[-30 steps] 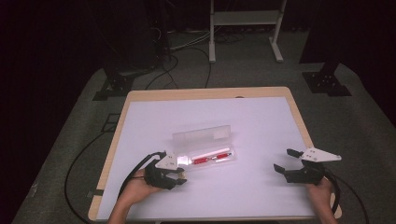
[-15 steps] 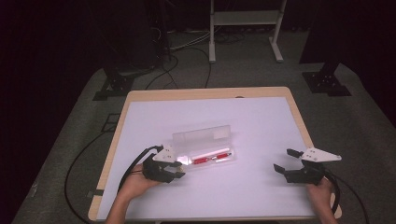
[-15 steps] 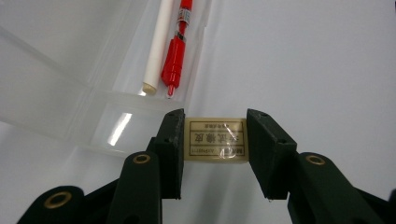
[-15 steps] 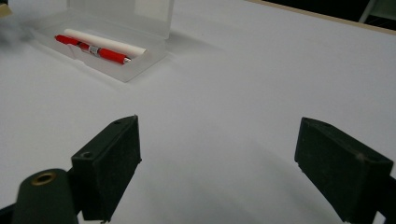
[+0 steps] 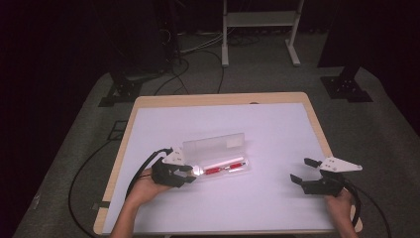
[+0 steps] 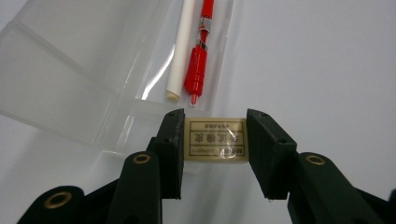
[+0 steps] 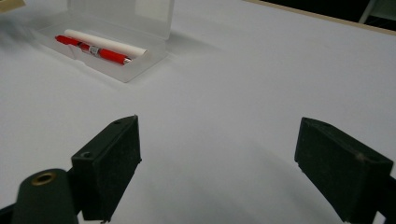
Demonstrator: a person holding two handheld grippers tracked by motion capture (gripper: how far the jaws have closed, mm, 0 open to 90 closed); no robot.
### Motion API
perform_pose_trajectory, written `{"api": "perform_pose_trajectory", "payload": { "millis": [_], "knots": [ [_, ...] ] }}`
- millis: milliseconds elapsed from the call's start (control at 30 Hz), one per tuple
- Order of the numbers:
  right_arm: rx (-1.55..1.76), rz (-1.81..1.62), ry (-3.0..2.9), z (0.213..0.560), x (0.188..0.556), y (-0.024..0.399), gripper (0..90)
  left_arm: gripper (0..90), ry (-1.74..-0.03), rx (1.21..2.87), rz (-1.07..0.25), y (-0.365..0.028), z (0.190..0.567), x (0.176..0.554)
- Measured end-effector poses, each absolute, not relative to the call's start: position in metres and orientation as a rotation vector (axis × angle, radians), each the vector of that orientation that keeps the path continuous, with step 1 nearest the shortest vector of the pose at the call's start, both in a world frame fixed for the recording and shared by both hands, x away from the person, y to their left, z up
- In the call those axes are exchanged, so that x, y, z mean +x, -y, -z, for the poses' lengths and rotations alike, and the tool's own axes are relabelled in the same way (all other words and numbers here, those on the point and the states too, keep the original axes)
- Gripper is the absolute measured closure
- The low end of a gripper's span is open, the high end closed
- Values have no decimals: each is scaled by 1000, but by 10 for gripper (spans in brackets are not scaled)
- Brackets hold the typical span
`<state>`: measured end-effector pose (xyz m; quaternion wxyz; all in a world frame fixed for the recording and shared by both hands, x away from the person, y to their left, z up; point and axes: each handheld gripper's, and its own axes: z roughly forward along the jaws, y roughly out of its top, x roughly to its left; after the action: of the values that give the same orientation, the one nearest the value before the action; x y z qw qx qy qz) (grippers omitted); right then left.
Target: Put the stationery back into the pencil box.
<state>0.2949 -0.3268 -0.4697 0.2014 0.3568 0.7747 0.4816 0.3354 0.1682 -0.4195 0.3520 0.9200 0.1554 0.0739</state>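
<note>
left gripper (image 6: 214,140) clamps the eraser (image 6: 215,139); ease it level into the case (image 6: 84,79) beside the pens (image 6: 198,56); right gripper (image 7: 217,168) idles agape.

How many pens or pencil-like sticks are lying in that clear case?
2: a red pen and a white stick beside it, lying side by side in the open clear case. None seems hidden.
</note>
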Motion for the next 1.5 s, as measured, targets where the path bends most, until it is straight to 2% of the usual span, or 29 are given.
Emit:
{"api": "perform_pose_trajectory", "payload": {
  "millis": [600, 1500],
  "knots": [
    [991, -1349, -2164, 470, 295, 327, 136, 588, -416, 2386, -207, -164, 414, 348],
    [993, -1363, -2152, 469, 293, 328, 136, 589, -450, 2399, -192, -164, 430, 367]
  ]
}}
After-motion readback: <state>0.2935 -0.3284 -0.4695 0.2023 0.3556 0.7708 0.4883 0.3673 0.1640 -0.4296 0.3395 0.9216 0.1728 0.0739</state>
